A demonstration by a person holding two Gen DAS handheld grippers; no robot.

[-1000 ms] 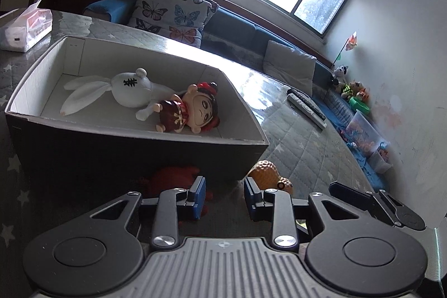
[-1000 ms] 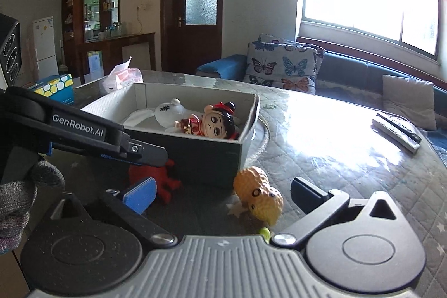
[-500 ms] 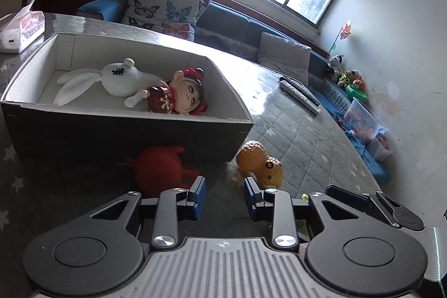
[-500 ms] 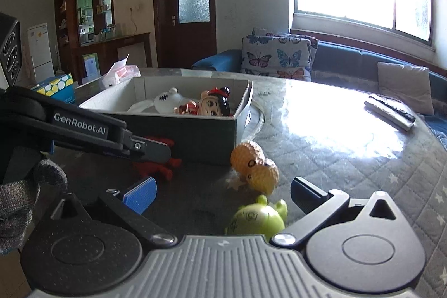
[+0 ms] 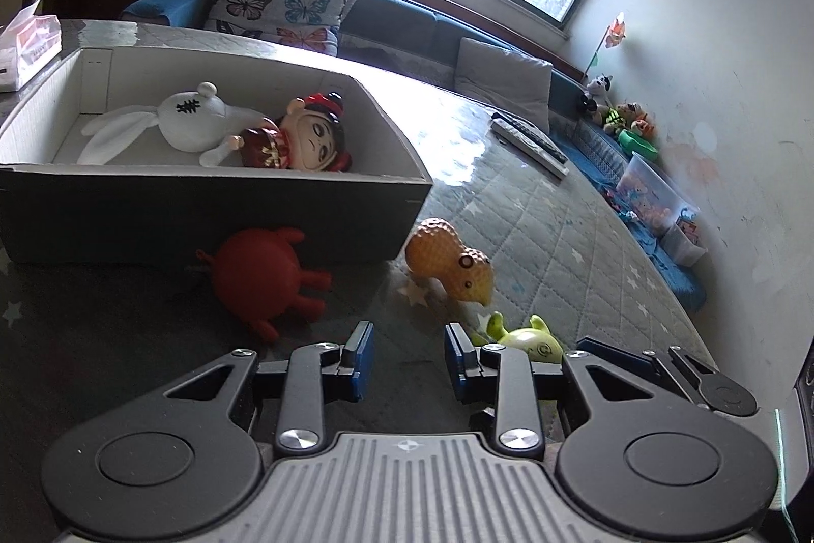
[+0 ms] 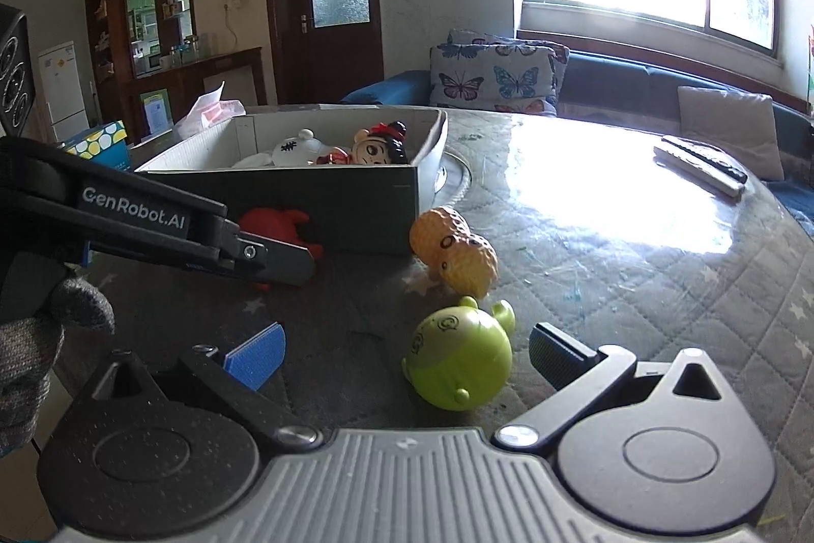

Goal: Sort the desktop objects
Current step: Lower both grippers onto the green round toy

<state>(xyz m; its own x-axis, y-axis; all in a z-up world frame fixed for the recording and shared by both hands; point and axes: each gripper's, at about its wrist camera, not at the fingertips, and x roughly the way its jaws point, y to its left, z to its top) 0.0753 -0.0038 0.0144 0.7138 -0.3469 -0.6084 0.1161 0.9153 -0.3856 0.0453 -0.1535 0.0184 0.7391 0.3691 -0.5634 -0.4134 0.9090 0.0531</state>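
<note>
A dark cardboard box (image 5: pixel 203 212) (image 6: pixel 325 207) holds a white rabbit plush (image 5: pixel 188 123) and a doll in red (image 5: pixel 300 141). In front of it on the table lie a red crab toy (image 5: pixel 259 273) (image 6: pixel 274 225), an orange peanut toy (image 5: pixel 450 263) (image 6: pixel 455 253) and a green round toy (image 5: pixel 529 342) (image 6: pixel 458 360). My left gripper (image 5: pixel 407 360) hovers near the crab and the peanut, narrowly open with nothing between its blue pads. My right gripper (image 6: pixel 407 352) is wide open. The green toy lies between its fingers, touching neither pad.
Two remote controls (image 5: pixel 529 141) (image 6: pixel 702 169) lie at the far right of the quilted table. A tissue pack (image 5: pixel 25 44) and a dotted blue box (image 6: pixel 99 143) stand behind the cardboard box. A gloved hand (image 6: pixel 30 339) holds the left gripper. A sofa runs along the window.
Both grippers have drawn back from the box and sunk a little. The green toy has come into view between the right fingers. The crab shows fully. Neither gripper's gap has changed.
</note>
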